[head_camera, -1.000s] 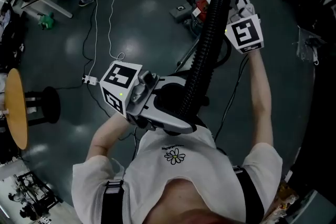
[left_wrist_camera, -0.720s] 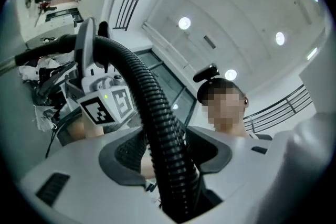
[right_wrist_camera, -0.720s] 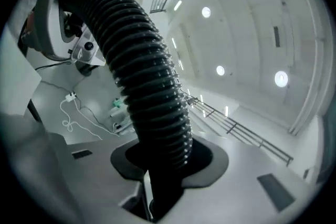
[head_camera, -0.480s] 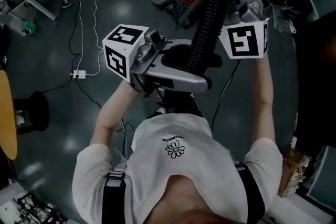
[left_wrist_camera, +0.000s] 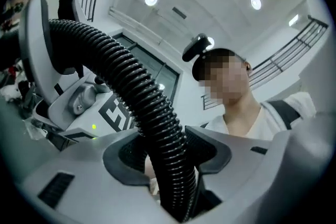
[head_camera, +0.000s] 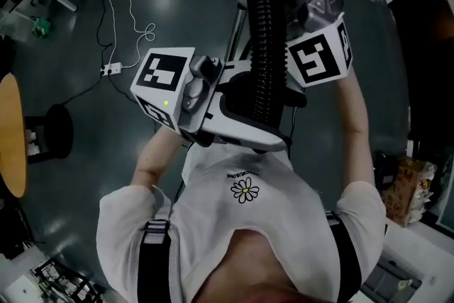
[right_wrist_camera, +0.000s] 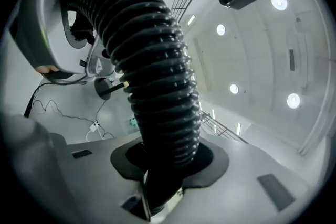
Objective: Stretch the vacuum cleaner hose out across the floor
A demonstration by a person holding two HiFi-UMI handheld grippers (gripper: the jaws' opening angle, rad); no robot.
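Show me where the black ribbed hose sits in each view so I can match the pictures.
Head view: hose runs down the upper centre.
Left gripper view: hose arcs from upper left down into the jaws at bottom centre.
Right gripper view: hose fills the centre, from top left down into the jaws.
Shared landmark: marker cube, right of the hose in the head view, left of it in the left gripper view.

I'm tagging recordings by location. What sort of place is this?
Probably a large lab or workshop hall: a glossy dark floor strewn with cables and a power strip, a high white ceiling with recessed lights, and metal railings like a mezzanine's.
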